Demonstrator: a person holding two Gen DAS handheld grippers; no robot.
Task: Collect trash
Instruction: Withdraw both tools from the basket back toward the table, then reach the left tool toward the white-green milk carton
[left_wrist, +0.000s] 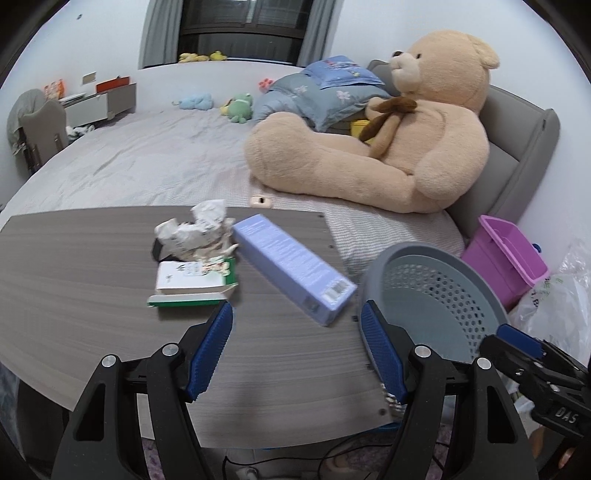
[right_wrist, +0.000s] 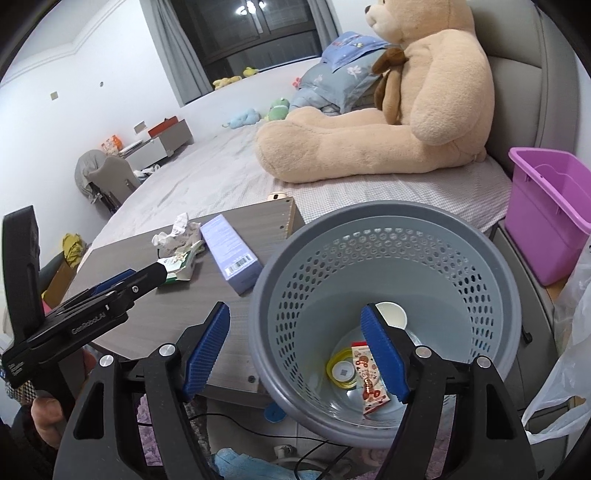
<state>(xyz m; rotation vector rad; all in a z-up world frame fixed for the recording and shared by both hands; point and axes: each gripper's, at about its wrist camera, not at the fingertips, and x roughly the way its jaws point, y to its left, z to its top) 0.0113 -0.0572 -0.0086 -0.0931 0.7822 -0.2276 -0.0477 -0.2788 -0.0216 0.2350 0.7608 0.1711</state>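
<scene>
Wrappers (right_wrist: 370, 384) inside basket (right_wrist: 373, 218) show only from the right — both claws (left_wrist: 296, 317) (right_wrist: 295, 321) gape, empty.

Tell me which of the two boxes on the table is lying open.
The green and white box, beside the crumpled paper; its end flap hangs open, while the lavender box is closed.

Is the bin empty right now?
No. The right wrist view shows the bin already holding a snack wrapper, a yellow ring lid and a white cup.
</scene>
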